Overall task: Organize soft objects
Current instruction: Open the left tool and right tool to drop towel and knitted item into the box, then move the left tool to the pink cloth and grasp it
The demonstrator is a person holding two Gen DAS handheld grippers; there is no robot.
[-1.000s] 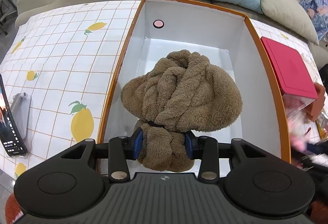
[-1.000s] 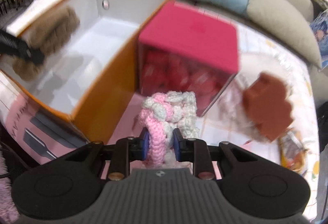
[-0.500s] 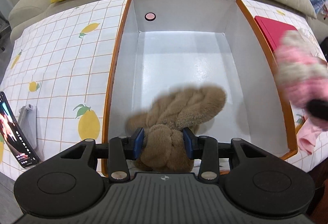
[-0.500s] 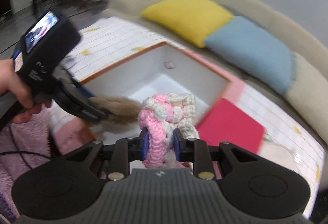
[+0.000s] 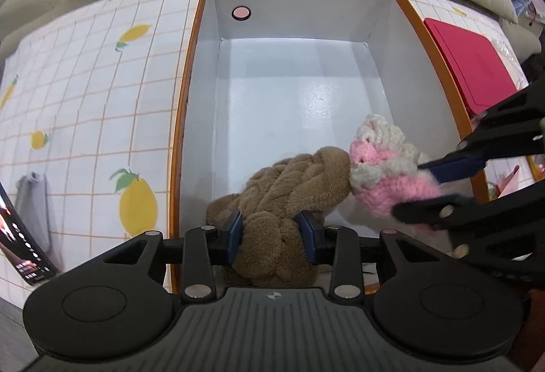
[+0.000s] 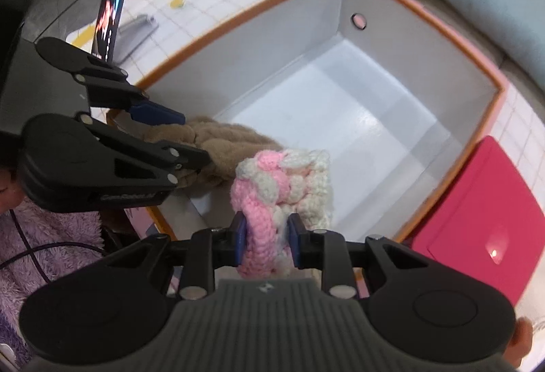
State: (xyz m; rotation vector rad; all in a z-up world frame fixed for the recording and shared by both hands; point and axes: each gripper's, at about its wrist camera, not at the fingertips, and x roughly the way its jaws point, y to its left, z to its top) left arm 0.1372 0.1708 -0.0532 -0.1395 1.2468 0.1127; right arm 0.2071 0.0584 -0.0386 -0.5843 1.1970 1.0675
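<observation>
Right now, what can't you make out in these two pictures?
- Left view: the brown plush's near end, hidden behind the left gripper.
- Left view: the phone, cut off by the edge.
- Right view: the pink knit's lower end, hidden behind the right gripper.
- Box floor under both: covered.

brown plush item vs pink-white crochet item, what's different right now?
The brown plush item is fuzzy and one colour; the pink-white crochet item is knitted and two-toned. The brown one is bigger and lies low at the orange-rimmed box's near end; the crochet one is held higher. The left gripper holds the brown, the right gripper the crochet. Both are braided, clamped and touching.
</observation>
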